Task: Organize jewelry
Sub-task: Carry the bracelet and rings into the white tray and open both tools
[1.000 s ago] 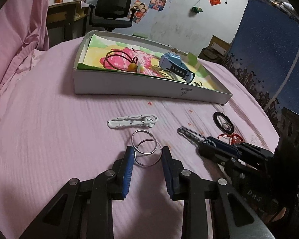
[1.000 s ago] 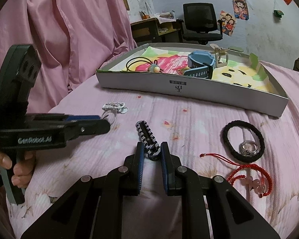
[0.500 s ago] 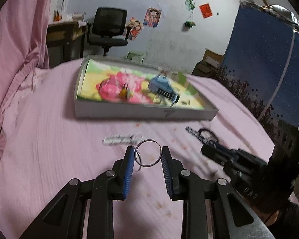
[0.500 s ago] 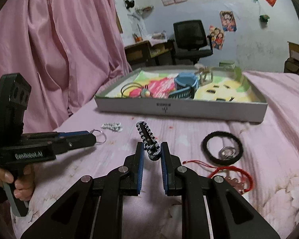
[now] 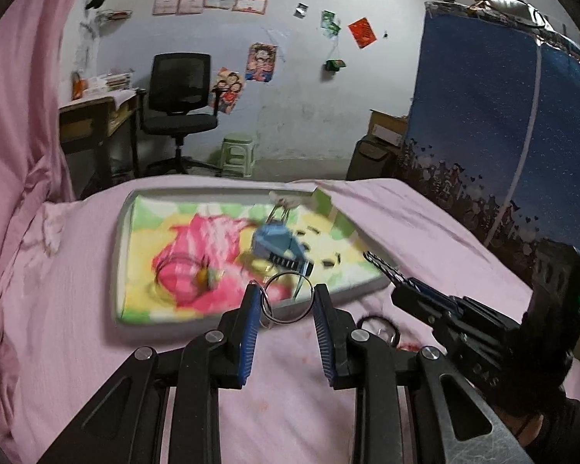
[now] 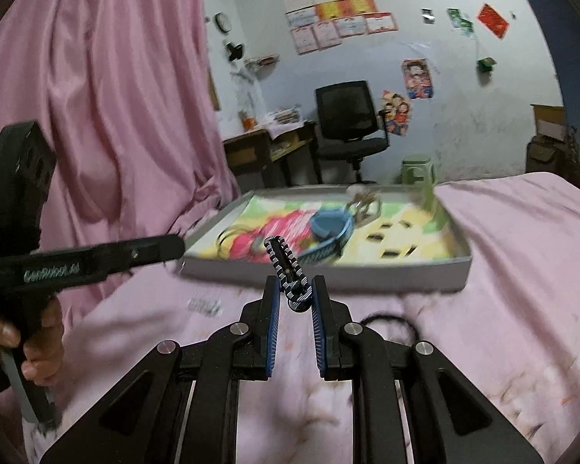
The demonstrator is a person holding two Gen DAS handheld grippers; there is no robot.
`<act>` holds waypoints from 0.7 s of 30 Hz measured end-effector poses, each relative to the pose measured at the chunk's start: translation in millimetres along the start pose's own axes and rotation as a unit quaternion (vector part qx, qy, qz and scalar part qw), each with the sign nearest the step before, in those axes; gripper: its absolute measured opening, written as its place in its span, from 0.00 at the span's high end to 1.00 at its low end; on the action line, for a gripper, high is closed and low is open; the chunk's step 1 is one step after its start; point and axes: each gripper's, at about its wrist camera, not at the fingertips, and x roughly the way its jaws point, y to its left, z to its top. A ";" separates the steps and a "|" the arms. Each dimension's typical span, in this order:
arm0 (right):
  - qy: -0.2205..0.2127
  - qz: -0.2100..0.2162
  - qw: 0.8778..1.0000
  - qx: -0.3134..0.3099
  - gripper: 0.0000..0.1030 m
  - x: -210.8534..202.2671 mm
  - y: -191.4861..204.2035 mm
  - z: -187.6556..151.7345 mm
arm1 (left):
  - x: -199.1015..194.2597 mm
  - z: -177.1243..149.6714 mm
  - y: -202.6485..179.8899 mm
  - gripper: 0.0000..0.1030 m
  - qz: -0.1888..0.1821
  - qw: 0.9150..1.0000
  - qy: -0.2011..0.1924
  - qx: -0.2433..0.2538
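Gripping a set of thin silver rings [image 5: 286, 297] between its blue pads, the left gripper [image 5: 286, 309] hangs above the pink bedsheet [image 5: 58, 309], jaws narrowed onto the hoops and just short of the tray's near wall. The right gripper [image 6: 294, 301] pinches the lower end of a black-and-white striped bracelet [image 6: 287, 270], which stands up from jaws closed narrowly on it. On the sheet below lie a black hair tie [image 6: 390, 319] to the right and a small white piece [image 6: 204, 305] to the left, both blurred. Farther off sits the shallow grey tray [image 6: 406, 276] with a colourful lining, holding a blue watch [image 6: 330, 228] and a dark cord loop [image 6: 232, 237]. Beyond stands a black office chair [image 6: 348, 123].
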 end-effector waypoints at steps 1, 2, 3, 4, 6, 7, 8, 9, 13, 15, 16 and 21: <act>-0.002 -0.004 1.000 0.008 0.86 3.0 -3.5 6.5 | 2.9 4.2 -0.5 0.75 0.001 1.000 -0.002 0.003; -0.003 -0.010 1.000 0.014 0.86 7.8 -8.2 14.8 | 8.5 10.6 0.1 0.75 0.002 1.000 -0.005 0.007; -0.003 -0.017 1.000 0.015 0.86 13.0 -12.1 22.2 | 14.6 16.1 1.9 0.75 0.002 1.000 -0.007 0.008; -0.002 -0.021 1.000 0.016 0.86 18.0 -15.1 27.6 | 18.6 19.4 2.8 0.75 0.002 1.000 -0.008 0.007; 0.010 -0.035 0.999 0.013 0.86 33.4 -22.4 41.3 | 32.7 28.1 11.4 0.75 0.001 1.000 -0.009 -0.005; 0.016 -0.040 0.999 0.011 0.86 39.6 -24.1 45.2 | 37.1 30.4 13.8 0.75 0.003 1.000 -0.010 -0.010; 0.023 -0.046 0.999 0.012 0.86 50.2 -29.5 52.3 | 46.0 33.3 20.2 0.75 0.007 1.000 -0.009 -0.020; 0.027 -0.049 0.998 0.013 0.86 56.2 -32.3 56.1 | 53.8 34.0 25.2 0.75 0.009 1.000 -0.006 -0.029; 0.058 -0.073 0.995 0.029 0.86 90.5 -46.7 67.9 | 84.2 30.1 34.2 0.75 0.022 0.998 0.020 -0.055; 0.075 -0.083 0.993 0.042 0.86 106.6 -53.2 67.9 | 97.7 25.8 33.4 0.75 0.030 0.997 0.041 -0.052; 0.083 -0.089 0.992 0.042 0.86 113.5 -54.7 65.6 | 101.4 24.2 32.6 0.75 0.032 0.997 0.047 -0.050; 0.134 -0.106 0.984 0.039 0.86 143.9 -61.3 48.1 | 117.9 14.3 34.4 0.74 0.038 0.994 0.085 -0.058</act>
